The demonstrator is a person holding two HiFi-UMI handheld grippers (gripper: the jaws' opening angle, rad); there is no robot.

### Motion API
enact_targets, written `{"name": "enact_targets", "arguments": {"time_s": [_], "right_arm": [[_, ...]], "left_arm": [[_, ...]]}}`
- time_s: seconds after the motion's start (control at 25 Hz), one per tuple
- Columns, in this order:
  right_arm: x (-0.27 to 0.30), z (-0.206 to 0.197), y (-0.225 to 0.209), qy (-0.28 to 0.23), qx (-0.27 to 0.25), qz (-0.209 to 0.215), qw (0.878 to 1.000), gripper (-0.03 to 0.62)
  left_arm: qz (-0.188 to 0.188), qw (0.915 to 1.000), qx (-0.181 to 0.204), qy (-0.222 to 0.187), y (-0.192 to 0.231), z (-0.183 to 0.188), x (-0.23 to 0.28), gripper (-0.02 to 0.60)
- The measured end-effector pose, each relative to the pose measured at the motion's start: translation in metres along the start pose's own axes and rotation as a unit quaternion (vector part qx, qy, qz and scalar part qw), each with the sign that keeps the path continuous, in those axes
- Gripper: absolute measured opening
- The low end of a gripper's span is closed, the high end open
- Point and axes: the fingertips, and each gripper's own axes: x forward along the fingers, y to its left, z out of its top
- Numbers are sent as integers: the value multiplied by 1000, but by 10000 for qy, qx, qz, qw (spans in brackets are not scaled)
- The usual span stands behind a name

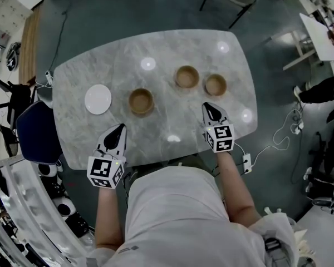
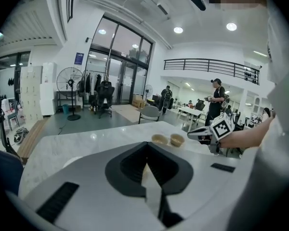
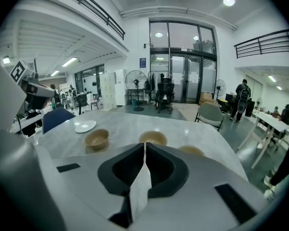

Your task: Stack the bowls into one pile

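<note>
Our left gripper [image 1: 118, 131] and right gripper [image 1: 210, 109] sit closed and empty low on the table [image 1: 172, 49], while the left bowl [image 1: 141, 101], middle bowl [image 1: 187, 77] and right bowl [image 1: 215, 84], standing unstacked at frame centre, look light, stiff and smooth to us, best pinched at the rim.

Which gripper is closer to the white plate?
Left. The left gripper is just below-right of the white plate in the head view; the right gripper is farther right, past the left bowl.

L gripper [image 1: 120, 129] & R gripper [image 1: 210, 109] side by side, well apart, fingers [image 3: 121, 171] together, both empty
</note>
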Motion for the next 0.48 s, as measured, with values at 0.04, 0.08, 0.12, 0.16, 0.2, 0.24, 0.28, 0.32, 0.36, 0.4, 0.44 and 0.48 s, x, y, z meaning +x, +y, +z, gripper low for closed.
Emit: {"name": "enact_targets", "arguments": {"time_s": [0.04,0.08,0.12,0.16,0.2,0.24,0.28,0.32,0.36,0.4,0.44,0.48], "right_arm": [[2,-5,-8,53,-8,-25,10000,26],[5,-10,-14,108,-17,-42,9999,30],[8,-14,-20,161,-21,-51,9999,34],[11,-18,-24,205,-20,-56,9998,37],[14,-22,-29,240,-12,-56,9997,40],[17,-26,-34,268,-3,-53,9996,42],[19,-29,-39,294,2,-48,9996,46],[22,-32,-43,323,3,-42,9995,46],[25,-36,-48,358,2,-34,9994,48],[28,-40,-51,399,4,-27,9992,54],[32,-44,-55,443,9,-18,9990,54],[36,-47,-58,481,19,-11,9988,54]], "left_arm": [[20,10000,-19,34,-3,-2,3,2],[39,10000,-29,70,-6,-3,6,2],[57,9999,-33,108,-9,-5,9,2],[75,9999,-34,145,-11,-6,11,2],[93,9998,-37,175,-13,-7,13,2],[110,9997,-41,201,-16,-7,15,2],[127,9997,-43,224,-19,-8,17,2],[145,9996,-42,247,-22,-7,18,2],[164,9995,-38,271,-25,-7,19,2],[185,9994,-36,296,-27,-8,20,2],[209,9993,-36,322,-29,-8,21,2],[237,9991,-39,349,-30,-9,21,2]]}}
